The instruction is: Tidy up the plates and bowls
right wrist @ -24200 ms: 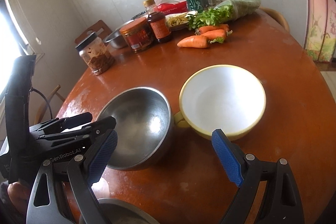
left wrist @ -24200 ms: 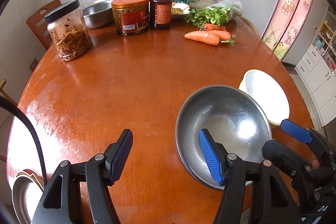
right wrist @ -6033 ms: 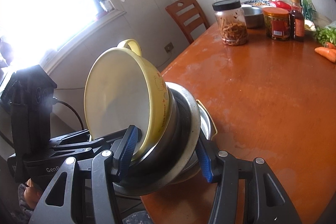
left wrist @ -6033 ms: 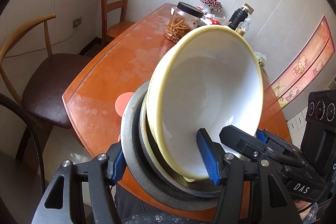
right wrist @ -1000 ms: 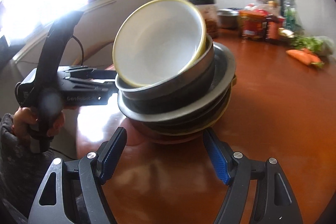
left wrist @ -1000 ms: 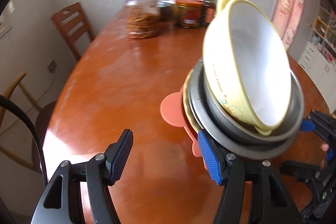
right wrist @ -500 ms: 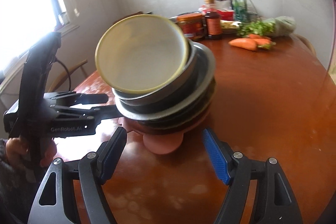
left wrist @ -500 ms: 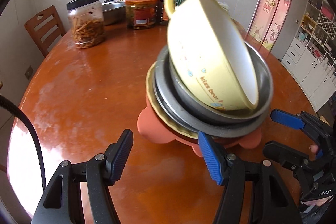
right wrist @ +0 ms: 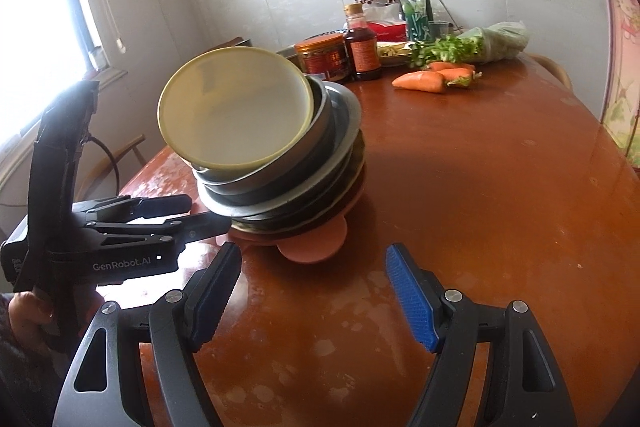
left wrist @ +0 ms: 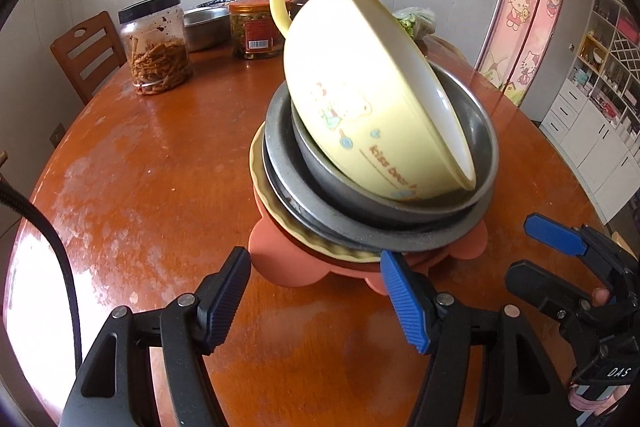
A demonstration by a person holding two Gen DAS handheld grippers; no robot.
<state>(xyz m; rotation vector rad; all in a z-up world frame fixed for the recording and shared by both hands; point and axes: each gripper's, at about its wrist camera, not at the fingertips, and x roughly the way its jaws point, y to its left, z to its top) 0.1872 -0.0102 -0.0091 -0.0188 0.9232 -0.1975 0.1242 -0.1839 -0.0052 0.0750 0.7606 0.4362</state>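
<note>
The stack (left wrist: 360, 227) sits on the table (left wrist: 160, 167) at centre frame in both views — a yellow bowl (left wrist: 360, 99) tilted on top, steel bowls (left wrist: 476, 131) under it, a pink plate (left wrist: 280, 267) at the bottom. The left gripper (left wrist: 316, 303), low in its frame, has just been opening; its jaws stand spread just short of the stack, nothing between them. The right gripper (right wrist: 316, 287) is likewise spread and empty at bottom centre — the stack lies above it, apart from its pads.
</note>
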